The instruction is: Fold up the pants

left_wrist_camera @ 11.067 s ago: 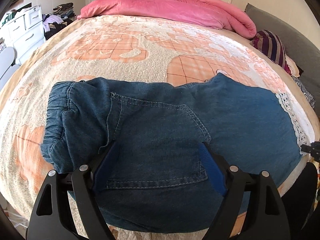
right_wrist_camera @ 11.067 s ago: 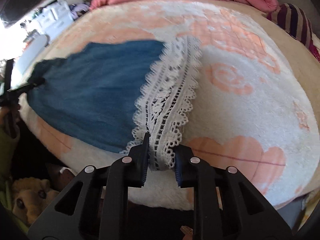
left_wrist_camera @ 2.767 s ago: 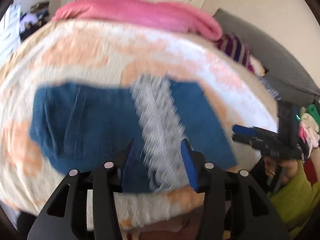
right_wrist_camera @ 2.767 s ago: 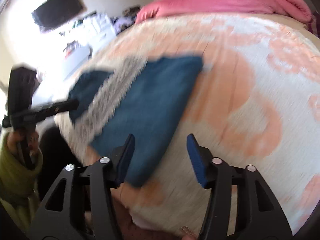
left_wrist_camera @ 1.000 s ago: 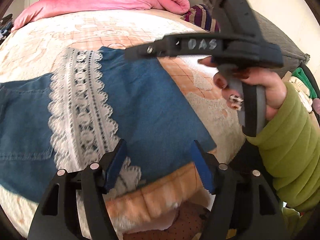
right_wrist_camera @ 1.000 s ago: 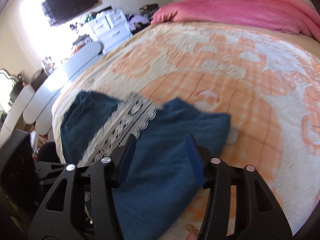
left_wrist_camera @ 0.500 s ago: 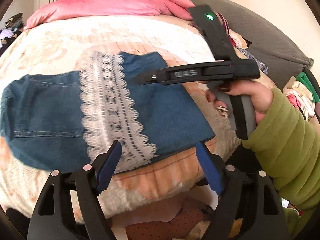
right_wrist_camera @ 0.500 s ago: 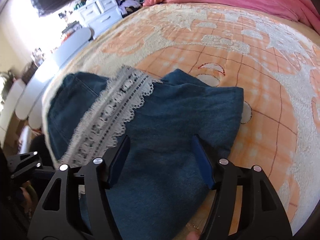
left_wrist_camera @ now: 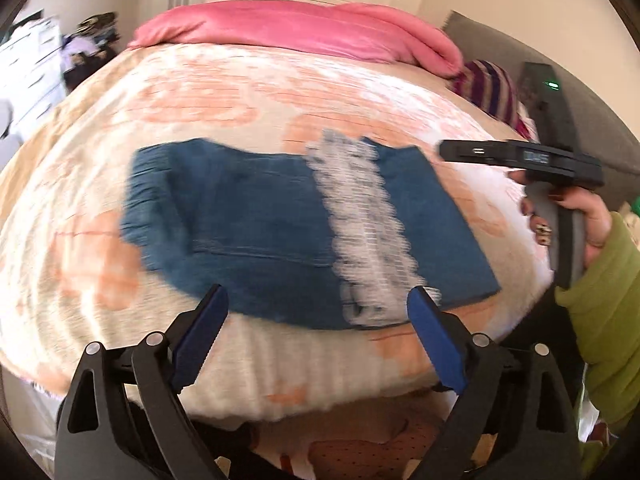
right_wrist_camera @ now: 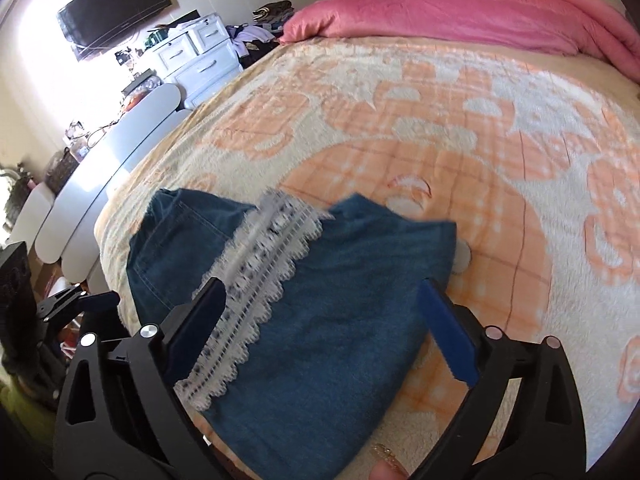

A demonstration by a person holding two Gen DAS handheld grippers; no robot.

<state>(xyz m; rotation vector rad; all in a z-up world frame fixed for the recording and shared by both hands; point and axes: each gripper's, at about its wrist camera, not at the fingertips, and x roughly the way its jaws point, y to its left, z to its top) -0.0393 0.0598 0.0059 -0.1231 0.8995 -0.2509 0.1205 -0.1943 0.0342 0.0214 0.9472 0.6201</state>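
The blue denim pants (left_wrist_camera: 256,236) lie folded flat near the bed's front edge, with their white lace hem (left_wrist_camera: 368,224) laid across the top. My left gripper (left_wrist_camera: 316,336) is open and empty, just in front of the pants over the bed edge. My right gripper (right_wrist_camera: 320,320) is open and empty, hovering over the pants (right_wrist_camera: 340,320) and the lace hem (right_wrist_camera: 256,280). The right gripper also shows in the left wrist view (left_wrist_camera: 520,156), held by a hand at the right of the pants.
The bed has an orange and white blanket (left_wrist_camera: 224,92). A pink duvet (left_wrist_camera: 296,32) lies at the far end and a striped cushion (left_wrist_camera: 488,88) at the right. White drawers (right_wrist_camera: 200,60) and a wall television (right_wrist_camera: 112,8) stand to the left.
Both grippers have pulled back from the pants and stay open. The left view has swung left, so the whole folded pants now show. The right gripper has drawn away to the right.
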